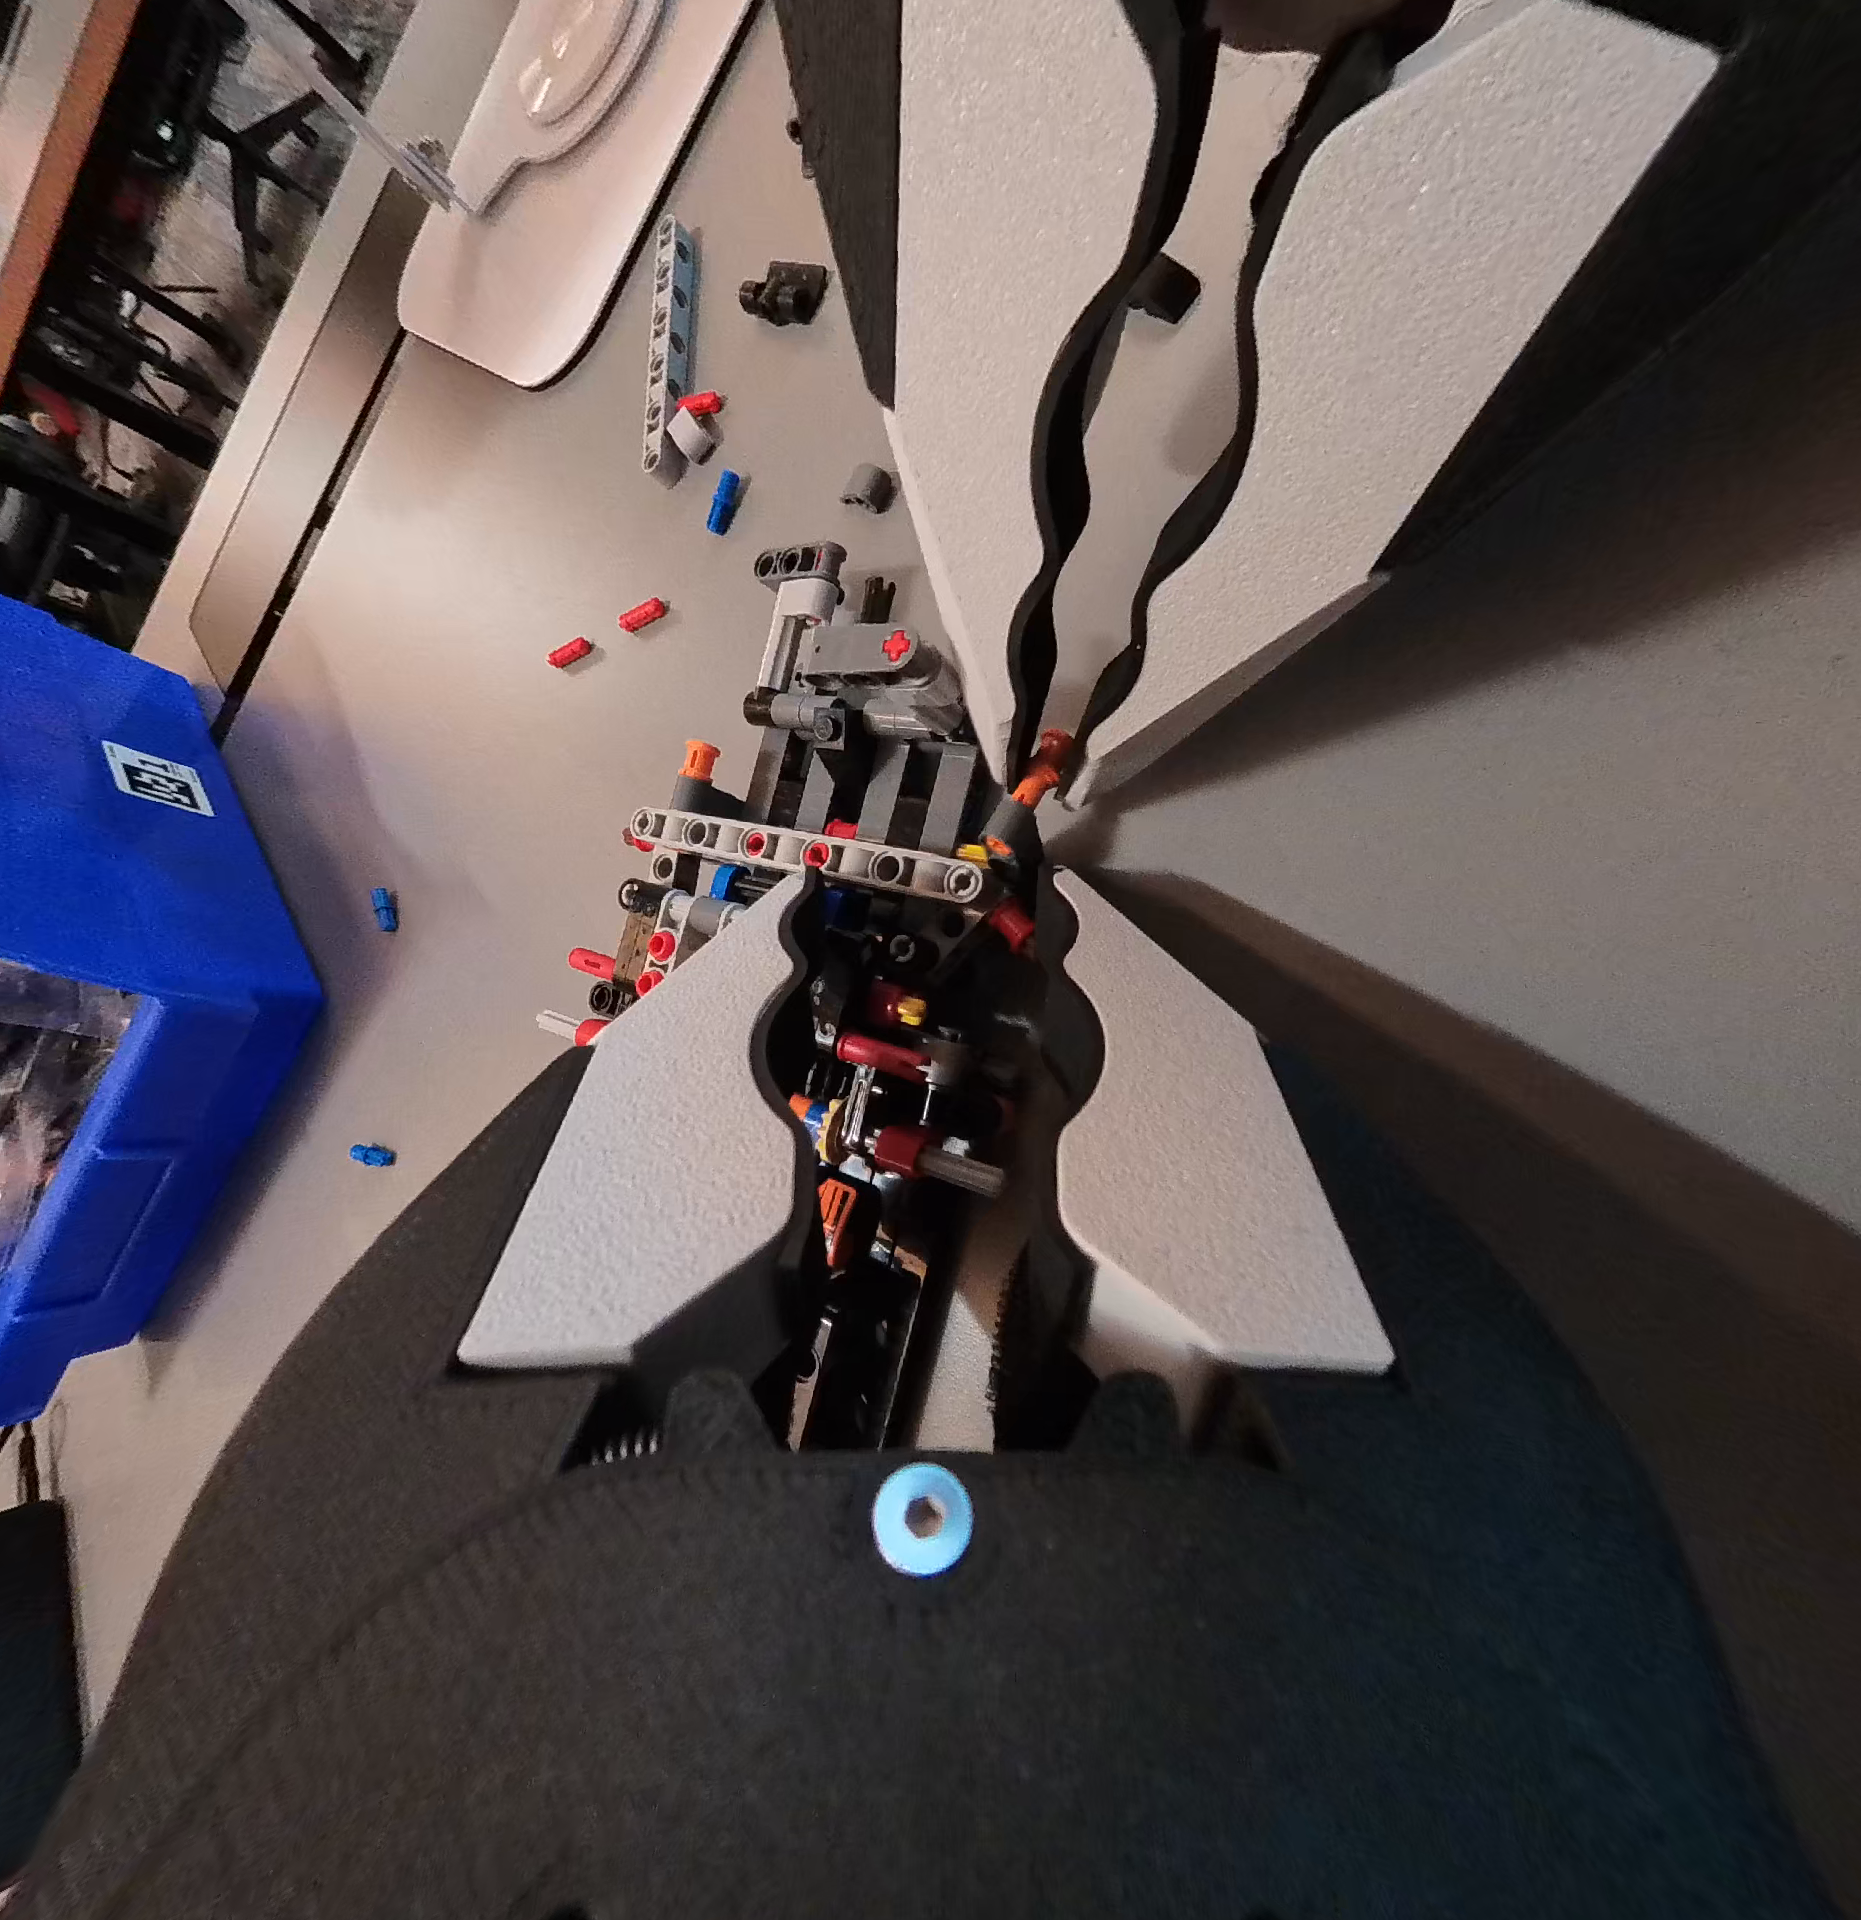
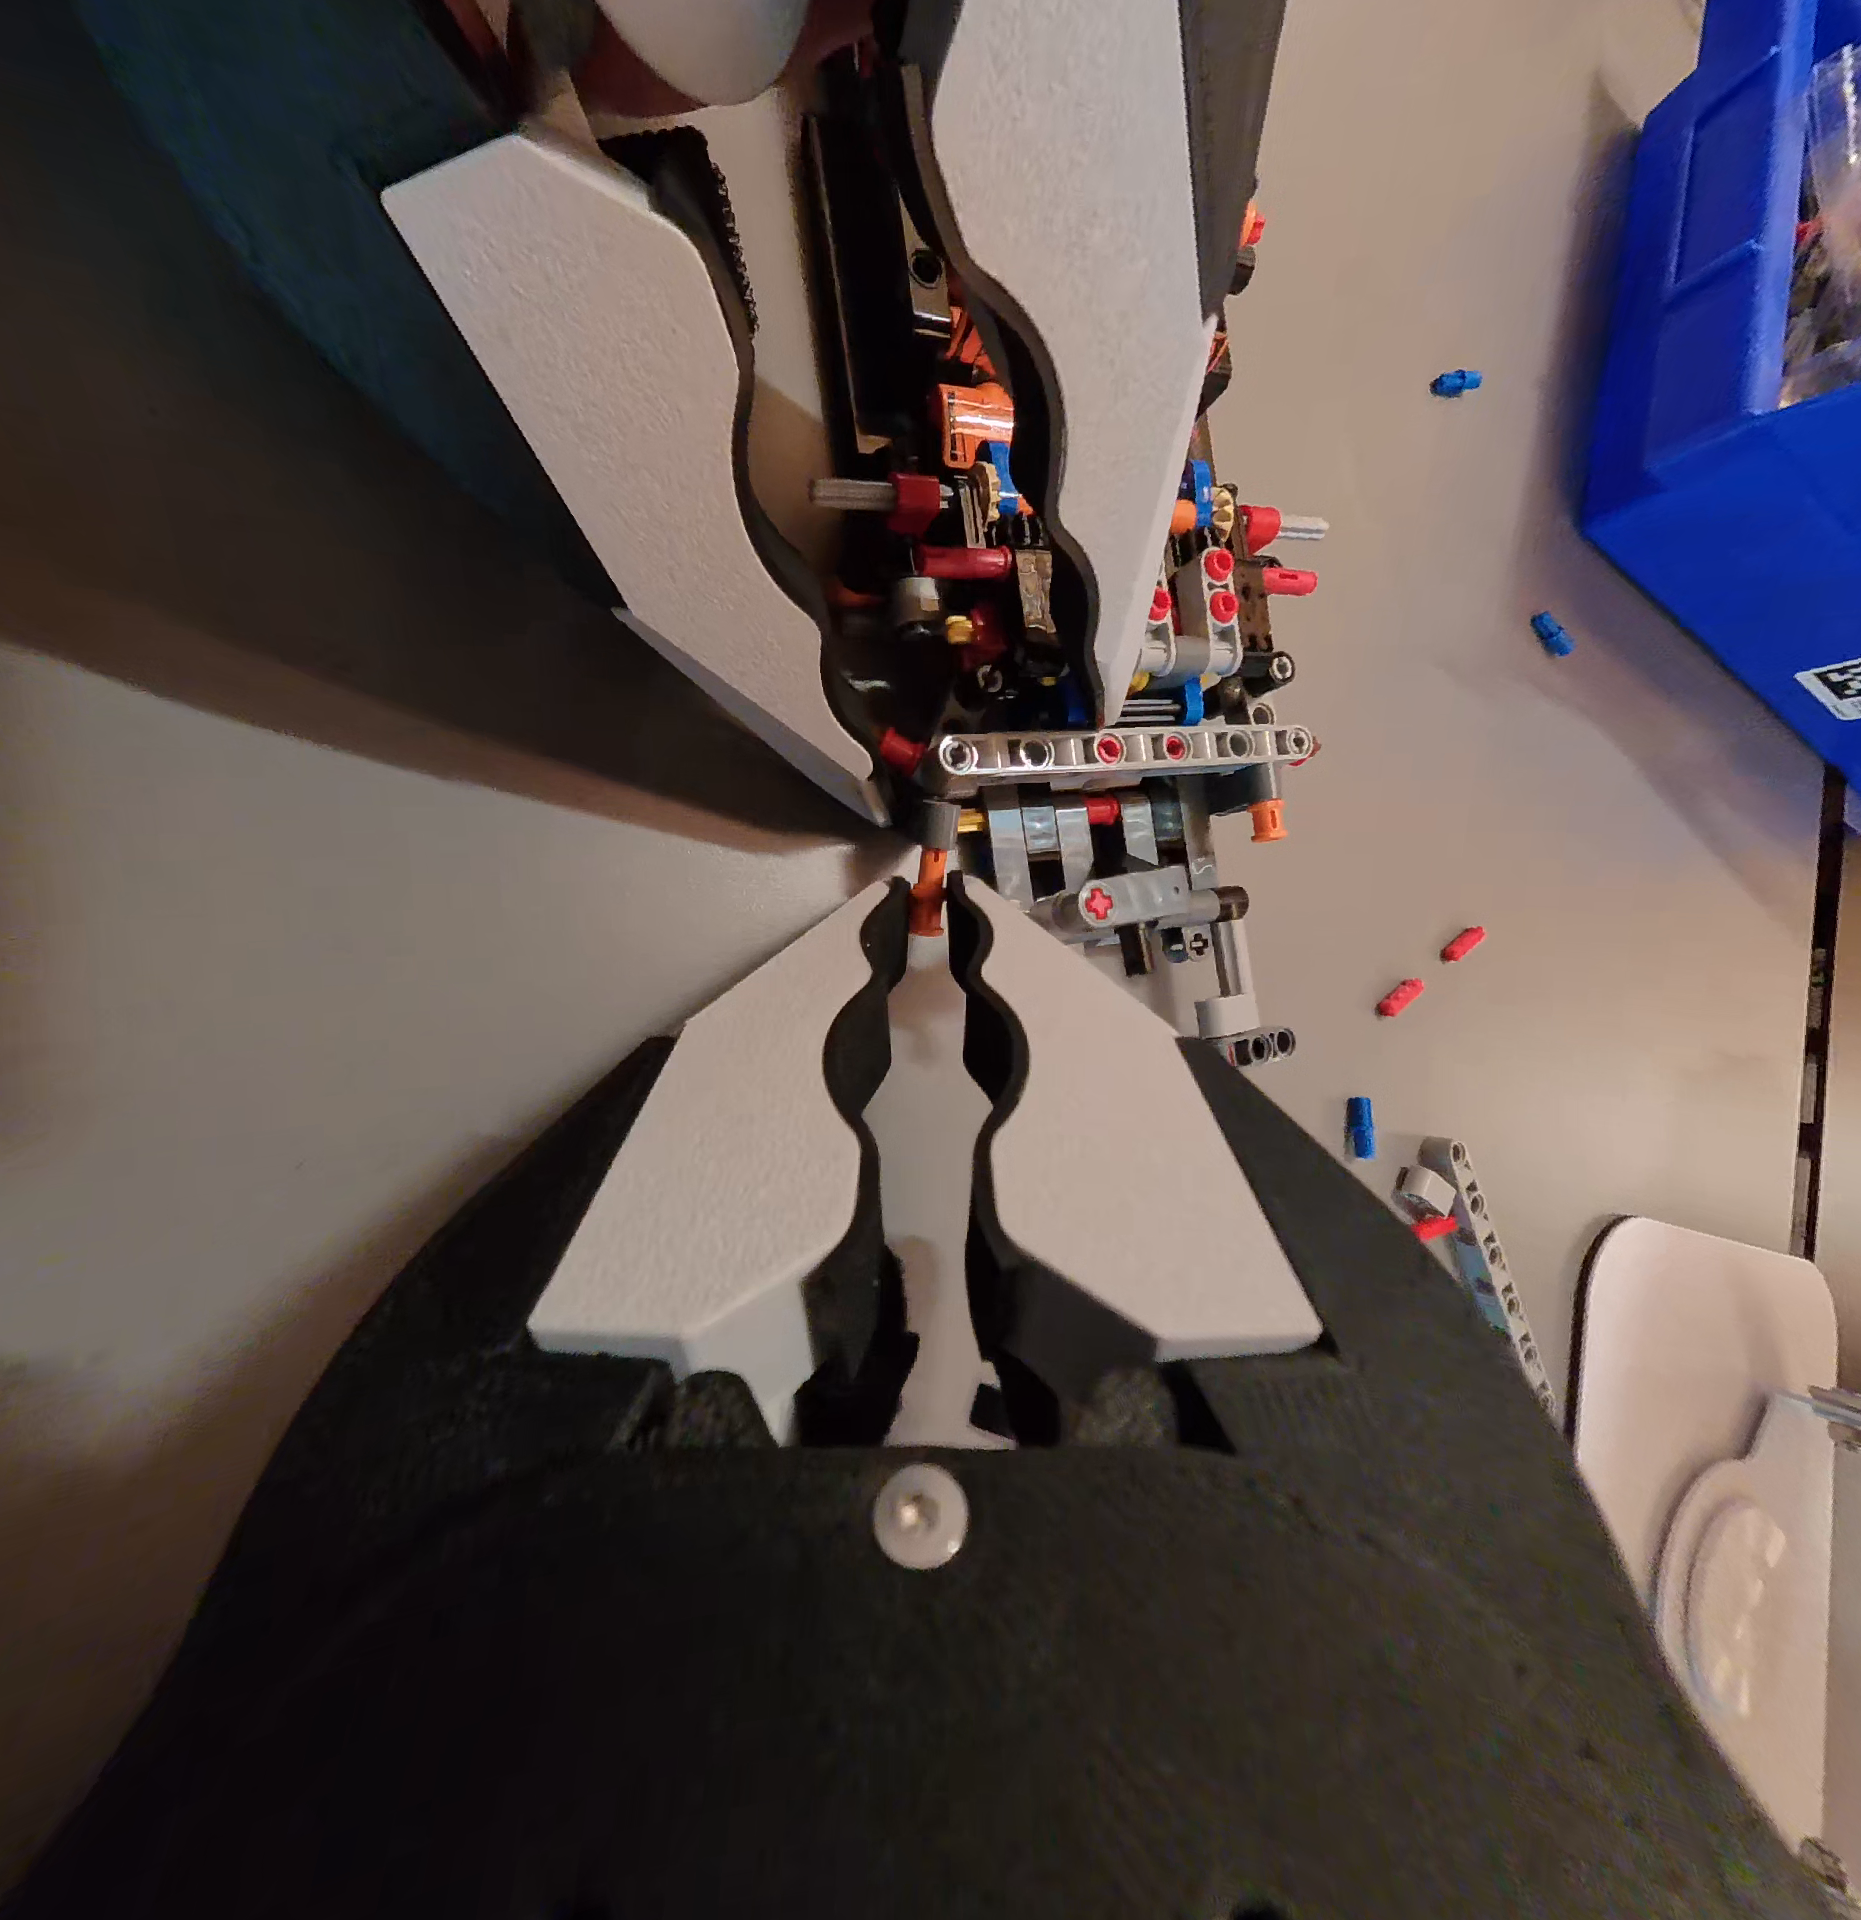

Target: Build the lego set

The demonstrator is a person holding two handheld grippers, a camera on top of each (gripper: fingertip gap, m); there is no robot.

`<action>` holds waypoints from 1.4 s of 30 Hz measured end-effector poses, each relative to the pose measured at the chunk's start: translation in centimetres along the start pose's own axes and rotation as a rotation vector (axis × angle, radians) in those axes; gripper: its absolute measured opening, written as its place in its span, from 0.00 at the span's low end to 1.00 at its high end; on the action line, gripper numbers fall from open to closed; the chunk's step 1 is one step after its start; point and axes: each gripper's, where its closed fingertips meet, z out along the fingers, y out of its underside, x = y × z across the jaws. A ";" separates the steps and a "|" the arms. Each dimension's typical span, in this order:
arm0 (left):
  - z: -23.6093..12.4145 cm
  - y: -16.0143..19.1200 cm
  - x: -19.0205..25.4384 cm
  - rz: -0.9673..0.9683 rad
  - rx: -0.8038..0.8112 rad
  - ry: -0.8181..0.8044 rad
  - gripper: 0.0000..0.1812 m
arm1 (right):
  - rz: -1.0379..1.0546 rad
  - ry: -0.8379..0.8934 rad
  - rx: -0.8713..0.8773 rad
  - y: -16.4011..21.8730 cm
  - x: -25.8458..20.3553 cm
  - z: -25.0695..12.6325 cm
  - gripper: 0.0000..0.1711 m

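Note:
A partly built Lego Technic model (image 1: 864, 727) of grey beams with red, blue and black pins lies on the pale table (image 1: 469, 769). My left gripper (image 1: 931, 883) is shut on the model's dark middle section, one white finger on each side; it comes in from the top of the right wrist view (image 2: 993, 748). My right gripper (image 2: 926, 891) is shut on a small orange pin (image 2: 927, 883). The pin's end meets a dark grey connector (image 2: 938, 821) at the model's corner, beside the long grey beam (image 2: 1123, 750). In the left wrist view the right gripper (image 1: 1040, 779) reaches down holding the pin (image 1: 1045, 764).
A blue bin (image 1: 126, 987) holding plastic bags stands beside the model, also in the right wrist view (image 2: 1736, 416). Loose red pins (image 1: 642, 615), blue pins (image 1: 723, 501), a long grey beam (image 1: 671, 343), a black part (image 1: 786, 289) and a white board (image 1: 552, 208) lie on the table. The tips of both grippers are at nearly the same place.

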 end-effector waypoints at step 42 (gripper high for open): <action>-8.3 -7.0 -0.3 0.055 0.402 -0.019 0.03 | 1.051 -0.602 0.621 -6.4 1.0 -8.8 0.12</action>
